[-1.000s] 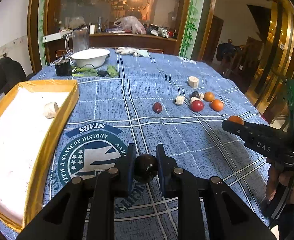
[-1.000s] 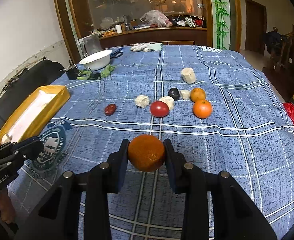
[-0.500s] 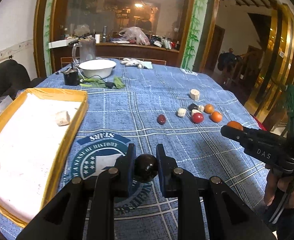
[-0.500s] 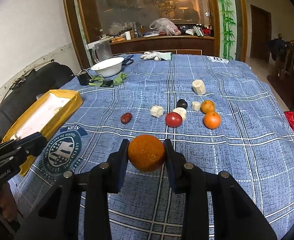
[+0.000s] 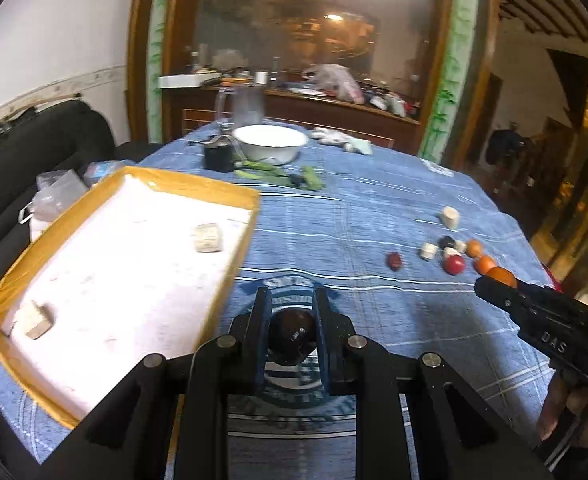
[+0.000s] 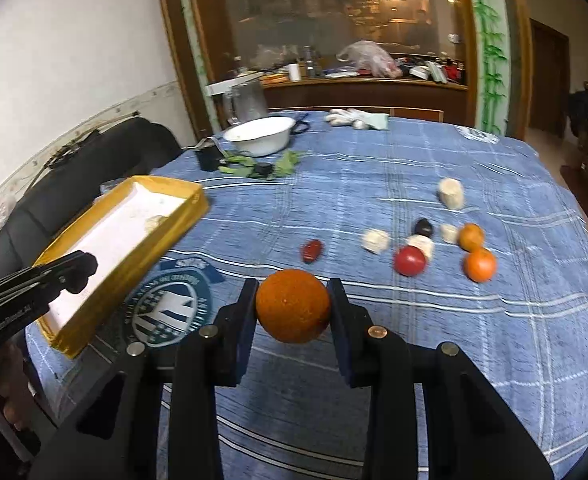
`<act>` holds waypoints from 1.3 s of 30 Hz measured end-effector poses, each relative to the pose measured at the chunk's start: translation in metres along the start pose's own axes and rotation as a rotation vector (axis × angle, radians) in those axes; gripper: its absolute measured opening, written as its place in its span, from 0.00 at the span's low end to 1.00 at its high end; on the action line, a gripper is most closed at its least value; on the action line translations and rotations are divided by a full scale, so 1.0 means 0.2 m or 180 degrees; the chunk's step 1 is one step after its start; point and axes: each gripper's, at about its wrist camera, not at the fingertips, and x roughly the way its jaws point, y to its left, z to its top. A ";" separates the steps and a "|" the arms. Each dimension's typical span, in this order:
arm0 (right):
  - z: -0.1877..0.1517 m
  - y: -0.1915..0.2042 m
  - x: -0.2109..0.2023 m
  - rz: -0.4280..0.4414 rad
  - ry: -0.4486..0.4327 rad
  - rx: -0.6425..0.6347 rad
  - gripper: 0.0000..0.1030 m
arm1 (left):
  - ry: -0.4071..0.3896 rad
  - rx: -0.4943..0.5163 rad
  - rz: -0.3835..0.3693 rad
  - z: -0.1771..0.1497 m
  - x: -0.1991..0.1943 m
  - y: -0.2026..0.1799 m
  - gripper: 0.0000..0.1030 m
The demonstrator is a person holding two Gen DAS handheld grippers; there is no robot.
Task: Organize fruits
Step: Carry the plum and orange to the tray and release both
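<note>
Left gripper point(image 5: 292, 334) clamps dark round fruit point(image 5: 291, 331); right gripper point(image 6: 293, 306) clamps orange point(image 6: 293, 305).

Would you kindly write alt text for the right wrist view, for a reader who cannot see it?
The right tongs clamp an orange above a blue checked tablecloth. Loose fruits and pale chunks lie beyond on the right, a yellow-rimmed tray on the left, with the left tongs at the left edge.

Both wrist views look forward, low over the blue tablecloth point(image 5: 374, 208), sharing the yellow tray point(image 6: 166, 188).
</note>
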 end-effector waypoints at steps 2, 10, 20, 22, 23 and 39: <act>0.02 0.05 0.02 0.0065 -0.0001 -0.0041 0.35 | -0.0005 -0.0055 0.0097 0.01 -0.01 0.03 0.19; 0.11 0.29 0.14 0.0353 0.0029 -0.0282 0.35 | 0.0035 -0.0297 0.0525 0.05 -0.01 0.23 0.19; 0.25 0.62 0.31 0.0693 0.0061 -0.0543 0.35 | 0.0142 -0.0552 0.0946 0.07 0.03 0.47 0.19; 0.27 0.69 0.36 0.0744 0.0085 -0.0595 0.35 | 0.0152 -0.0616 0.0992 0.08 0.04 0.52 0.19; 0.28 0.72 0.37 0.0767 0.0093 -0.0615 0.35 | 0.0155 -0.0635 0.1026 0.08 0.05 0.55 0.19; 0.22 0.99 0.76 0.0861 0.0521 -0.0906 0.36 | 0.0348 -0.0932 0.1367 0.13 0.17 0.81 0.19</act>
